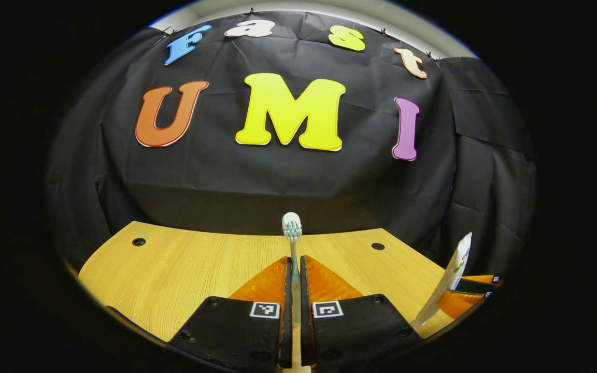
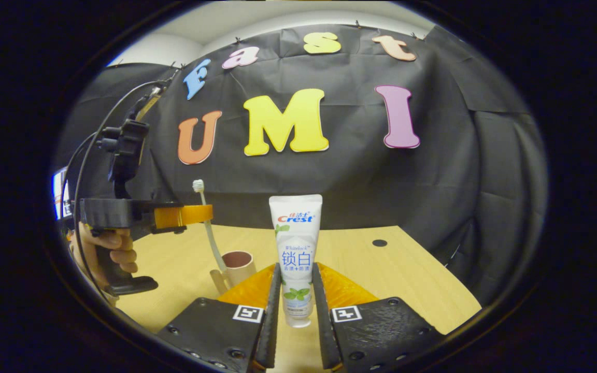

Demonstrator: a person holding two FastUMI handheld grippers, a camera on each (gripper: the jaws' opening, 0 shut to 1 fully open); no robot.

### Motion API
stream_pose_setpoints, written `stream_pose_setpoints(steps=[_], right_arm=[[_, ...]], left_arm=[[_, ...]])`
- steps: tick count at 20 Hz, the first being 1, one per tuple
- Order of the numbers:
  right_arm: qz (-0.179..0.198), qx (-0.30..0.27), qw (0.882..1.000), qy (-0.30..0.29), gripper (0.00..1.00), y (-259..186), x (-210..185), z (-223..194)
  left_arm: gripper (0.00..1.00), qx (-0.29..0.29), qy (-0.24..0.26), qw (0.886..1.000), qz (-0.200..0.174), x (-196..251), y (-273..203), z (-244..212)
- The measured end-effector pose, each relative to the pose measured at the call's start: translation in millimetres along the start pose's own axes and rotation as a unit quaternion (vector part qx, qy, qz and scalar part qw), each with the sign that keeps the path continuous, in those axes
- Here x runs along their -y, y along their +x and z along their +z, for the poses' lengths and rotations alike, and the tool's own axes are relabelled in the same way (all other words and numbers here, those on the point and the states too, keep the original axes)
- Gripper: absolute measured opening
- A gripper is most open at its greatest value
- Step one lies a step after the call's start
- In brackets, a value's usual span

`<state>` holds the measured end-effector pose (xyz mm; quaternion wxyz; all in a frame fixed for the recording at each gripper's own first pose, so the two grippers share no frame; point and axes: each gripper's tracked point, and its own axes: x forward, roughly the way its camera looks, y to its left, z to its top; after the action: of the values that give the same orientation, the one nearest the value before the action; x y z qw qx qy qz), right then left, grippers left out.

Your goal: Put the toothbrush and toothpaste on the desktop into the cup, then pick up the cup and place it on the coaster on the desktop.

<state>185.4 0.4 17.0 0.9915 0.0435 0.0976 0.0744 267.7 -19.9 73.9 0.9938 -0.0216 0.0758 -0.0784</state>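
Gripping a toothbrush (image 1: pixel 292 243): left gripper (image 1: pixel 293 280), fingers closed almost together on the handle, bristle head upright above the fingertips against the black cloth wall (image 1: pixel 278 181)

Seen again in the right gripper view: same left gripper (image 2: pixel 202 213) at far left, held by a hand (image 2: pixel 109 248) on a dark pistol-style handle, cables looping up from its top; toothbrush (image 2: pixel 208 228) clamped near mid-handle, head up, lower end slanting down toward the cup (image 2: pixel 239 264); lower tip close to the cup's rim, possibly just behind it, contact not clear at this angle

Clamping a toothpaste tube (image 2: pixel 295 248): right gripper (image 2: pixel 295 290), fingers narrowed onto the tube's two sides, pressing its lower part; tube white, standing upright, flat crimped end up, cap end down between the fingers, raised off the desktop (image 2: pixel 407 280)

Seen in the left gripper view: right gripper (image 1: pixel 464 295) at the right edge, partly cut off, toothpaste tube (image 1: pixel 446 282) leaning in its fingers over the desktop (image 1: pixel 174 269)

Cup: small, brownish inside, pale handle on its left, standing on the wooden desktop just beyond the right gripper's fingertips, left of the tube

Desktop: light wood grain, two dark round holes (image 1: pixel 138 242) near the back edge, one at each side

Backdrop: black cloth wall on the far and right sides, pale ceiling strip above
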Motion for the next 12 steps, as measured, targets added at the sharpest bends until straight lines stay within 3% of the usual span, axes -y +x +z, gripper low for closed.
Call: stream_pose_setpoints(steps=[6, 12], right_arm=[[-0.004, -0.014, 1.000, -0.002, 0.33, 12, 7, -13], [0.001, -0.025, 1.000, -0.006, 0.34, 14, 2, -25]], left_arm=[[0.09, -0.003, 0.035, 0.999, 0.023, -16, 36, 1], [0.09, -0.044, 0.011, 0.999, 0.016, -15, 47, -25]])
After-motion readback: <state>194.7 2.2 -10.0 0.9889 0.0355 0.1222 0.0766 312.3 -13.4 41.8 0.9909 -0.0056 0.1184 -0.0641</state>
